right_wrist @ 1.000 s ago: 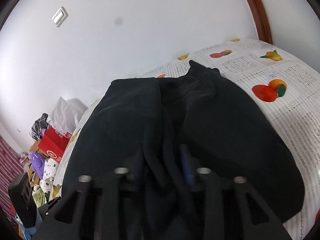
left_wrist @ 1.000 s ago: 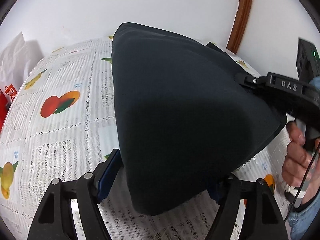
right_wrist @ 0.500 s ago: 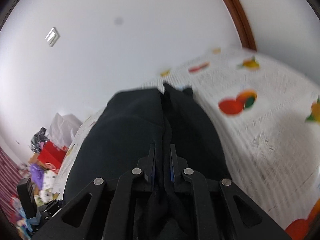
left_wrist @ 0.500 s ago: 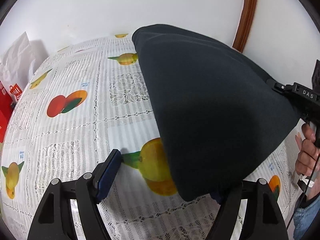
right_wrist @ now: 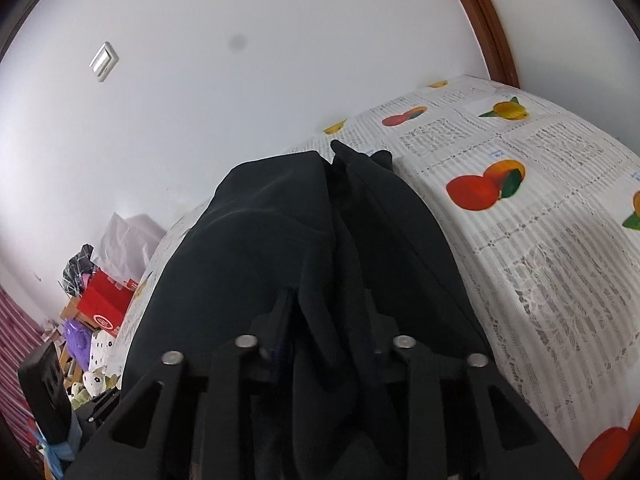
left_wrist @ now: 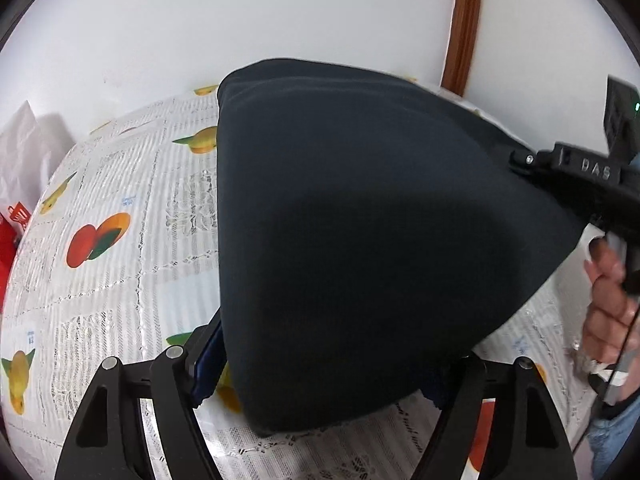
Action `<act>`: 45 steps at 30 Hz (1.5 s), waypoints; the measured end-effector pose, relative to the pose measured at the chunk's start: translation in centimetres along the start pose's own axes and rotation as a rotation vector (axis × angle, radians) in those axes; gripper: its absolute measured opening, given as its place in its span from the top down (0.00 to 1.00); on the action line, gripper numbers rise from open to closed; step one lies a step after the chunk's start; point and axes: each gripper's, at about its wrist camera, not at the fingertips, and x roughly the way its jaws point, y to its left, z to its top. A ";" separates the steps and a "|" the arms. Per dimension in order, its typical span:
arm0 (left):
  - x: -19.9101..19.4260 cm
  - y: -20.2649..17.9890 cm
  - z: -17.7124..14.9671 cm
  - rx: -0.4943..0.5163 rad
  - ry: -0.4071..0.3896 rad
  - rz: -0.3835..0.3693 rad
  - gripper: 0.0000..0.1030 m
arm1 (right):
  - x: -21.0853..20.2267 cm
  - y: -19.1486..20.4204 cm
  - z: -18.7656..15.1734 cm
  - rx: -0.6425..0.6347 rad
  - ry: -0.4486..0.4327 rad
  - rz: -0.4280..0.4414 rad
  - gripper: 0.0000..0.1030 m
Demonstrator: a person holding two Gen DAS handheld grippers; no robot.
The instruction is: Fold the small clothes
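Observation:
A dark navy garment (left_wrist: 360, 220) hangs lifted above the fruit-print tablecloth (left_wrist: 120, 240). In the left wrist view its lower corner drapes between my left gripper's fingers (left_wrist: 324, 364), which stand wide apart; the blue pads (left_wrist: 206, 360) show beside the cloth. My right gripper (left_wrist: 520, 160) grips the garment's far right edge. In the right wrist view the garment (right_wrist: 280, 240) bunches between the right gripper's fingers (right_wrist: 326, 320), which press on a thick fold of it.
The table (right_wrist: 540, 220) runs along a white wall with a brown door frame (left_wrist: 464, 20). A white bag (left_wrist: 20, 152) and red box (right_wrist: 104, 304) with soft toys sit off the table's left side. A person's hand (left_wrist: 608, 300) holds the right gripper's handle.
The garment swung right and then back left over the left gripper's fingers. The right gripper's fingers stand wider now than half a second ago, with more cloth between them.

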 end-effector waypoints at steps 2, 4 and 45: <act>0.5 0.8 0.1 -0.038 0.019 -0.010 0.24 | 0.3 0.4 0.3 -0.012 0.009 -0.012 0.83; 0.9 1.0 0.2 -0.055 0.027 -0.003 0.24 | 0.5 1.1 0.8 -0.055 0.028 -0.044 0.88; -3.0 2.3 0.2 -0.002 -0.038 -0.002 0.27 | -7.5 -1.2 -4.0 -0.246 -0.003 -0.315 0.69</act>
